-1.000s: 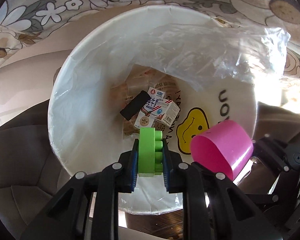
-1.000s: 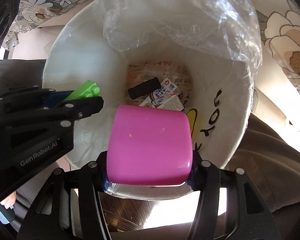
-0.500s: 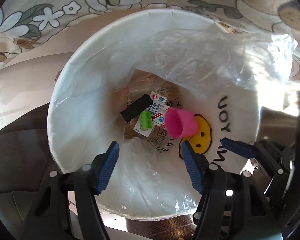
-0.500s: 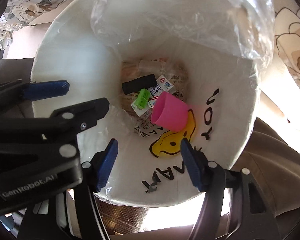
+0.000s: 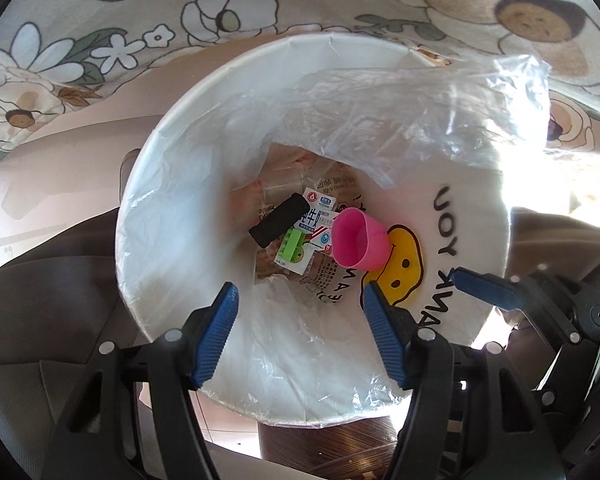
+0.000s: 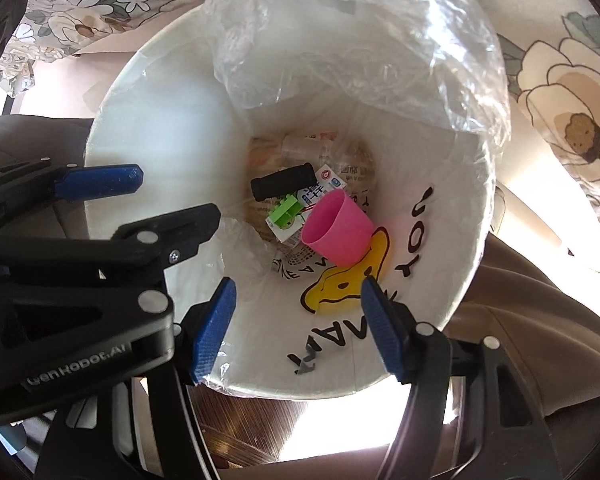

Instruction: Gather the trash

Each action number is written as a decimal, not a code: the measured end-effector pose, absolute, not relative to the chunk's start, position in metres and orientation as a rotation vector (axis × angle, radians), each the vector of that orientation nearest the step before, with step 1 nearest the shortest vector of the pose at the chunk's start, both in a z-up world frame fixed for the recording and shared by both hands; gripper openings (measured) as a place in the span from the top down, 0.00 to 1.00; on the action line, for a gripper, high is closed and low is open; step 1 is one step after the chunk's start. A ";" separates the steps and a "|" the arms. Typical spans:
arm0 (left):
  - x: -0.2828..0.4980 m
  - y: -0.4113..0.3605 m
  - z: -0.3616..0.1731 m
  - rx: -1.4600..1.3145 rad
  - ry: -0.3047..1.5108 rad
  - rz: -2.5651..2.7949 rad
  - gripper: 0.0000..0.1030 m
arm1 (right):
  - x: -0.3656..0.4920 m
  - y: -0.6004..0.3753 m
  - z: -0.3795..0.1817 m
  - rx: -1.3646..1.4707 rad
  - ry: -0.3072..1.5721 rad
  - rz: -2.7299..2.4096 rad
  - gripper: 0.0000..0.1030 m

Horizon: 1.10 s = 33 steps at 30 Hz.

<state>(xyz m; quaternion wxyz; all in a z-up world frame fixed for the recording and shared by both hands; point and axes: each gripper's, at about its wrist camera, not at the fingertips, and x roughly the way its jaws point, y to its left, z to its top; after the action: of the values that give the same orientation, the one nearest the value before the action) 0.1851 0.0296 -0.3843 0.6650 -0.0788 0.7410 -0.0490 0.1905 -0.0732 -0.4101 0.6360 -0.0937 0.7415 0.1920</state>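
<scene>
A white bin (image 5: 156, 208) (image 6: 140, 128) with a clear plastic liner (image 5: 400, 120) (image 6: 360, 40) and a yellow smiley face printed inside fills both wrist views. At its bottom a pink cup (image 5: 358, 240) (image 6: 338, 232) lies on its side beside a green toy brick (image 5: 291, 245) (image 6: 284, 211), a black cylinder (image 5: 278, 220) (image 6: 282, 181) and a small milk carton (image 5: 316, 202) (image 6: 325, 184). My left gripper (image 5: 300, 292) hangs open above the bin's near rim with nothing between its jaws. My right gripper (image 6: 297, 284) is likewise open and empty, right beside the left one.
A floral cloth (image 5: 140, 20) (image 6: 560, 100) lies behind and around the bin. Grey upholstery (image 5: 40, 280) sits at the left, brown wooden floor (image 5: 340, 448) below the bin's near edge. Food wrappers lie under the trash at the bin's bottom.
Both grippers have opened. The green brick has left my left gripper and the pink cup my right one; both have dropped to the bottom of the bin.
</scene>
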 end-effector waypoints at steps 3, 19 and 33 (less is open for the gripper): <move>0.181 0.029 -0.380 -0.173 1.661 -0.107 0.35 | 0.188 -0.074 -0.405 -0.218 1.684 0.439 0.37; 0.155 0.036 -0.269 -0.049 1.397 -0.087 0.31 | 0.168 -0.089 -0.309 -0.228 1.459 0.462 0.37; 0.100 0.032 -0.109 0.080 1.017 -0.097 0.15 | 0.106 -0.141 -0.123 -0.210 1.034 0.447 0.27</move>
<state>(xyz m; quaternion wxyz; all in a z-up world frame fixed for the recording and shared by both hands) 0.1002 0.0325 -0.1089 0.8716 0.0382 0.4866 -0.0464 0.1060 -0.1406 -0.1231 0.8404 -0.0992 0.4891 0.2113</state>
